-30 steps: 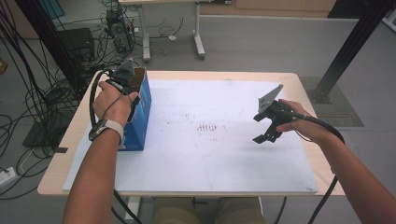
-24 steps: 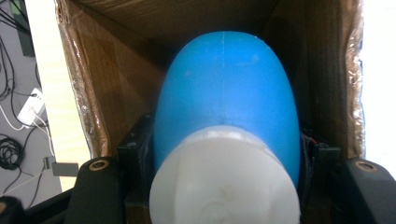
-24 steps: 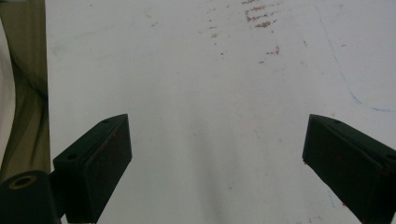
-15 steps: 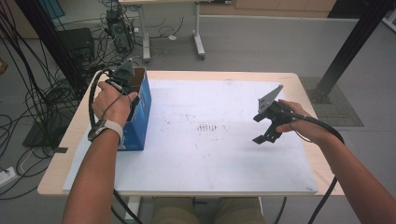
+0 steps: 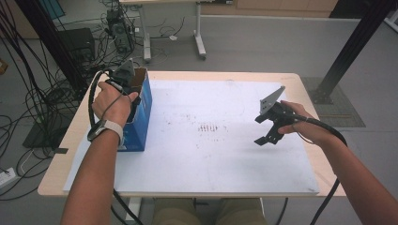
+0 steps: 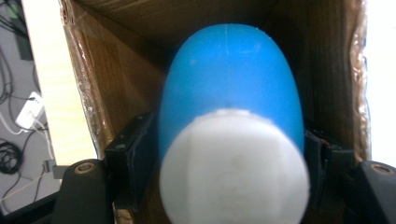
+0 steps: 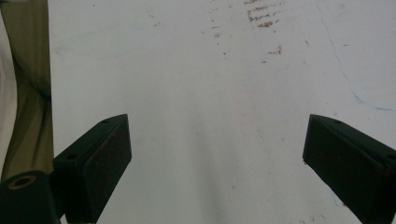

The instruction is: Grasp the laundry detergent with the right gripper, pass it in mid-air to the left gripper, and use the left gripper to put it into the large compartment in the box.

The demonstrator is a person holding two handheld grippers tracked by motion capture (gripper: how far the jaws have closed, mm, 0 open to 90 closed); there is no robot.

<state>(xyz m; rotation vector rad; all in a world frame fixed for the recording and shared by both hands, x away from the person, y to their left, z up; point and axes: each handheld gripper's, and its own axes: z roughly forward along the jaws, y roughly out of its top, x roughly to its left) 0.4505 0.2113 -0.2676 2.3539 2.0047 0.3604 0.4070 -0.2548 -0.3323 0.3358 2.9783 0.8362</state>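
A blue bottle [image 6: 229, 70] with a white cap [image 6: 233, 168] stands cap-up inside a blue cardboard box [image 5: 143, 112] with brown inner walls [image 6: 116, 60]. The box is at the table's left edge. My left gripper [image 5: 127, 82] reaches down into it. Its jaws have just been opening and now flank the bottle's sides, with the bottle still between them [image 6: 229, 149]. My right gripper [image 5: 261, 130] hovers over the right side of the white mat [image 5: 211, 154]. It is open [image 7: 217, 154] with nothing between its black fingers [image 7: 98, 158].
The mat covers most of the wooden table [image 5: 56, 183] and has rusty specks [image 5: 209, 127] at its middle. Cables [image 5: 42, 108] hang off the table's left side. A black post [image 5: 347, 51] stands beyond the right corner.
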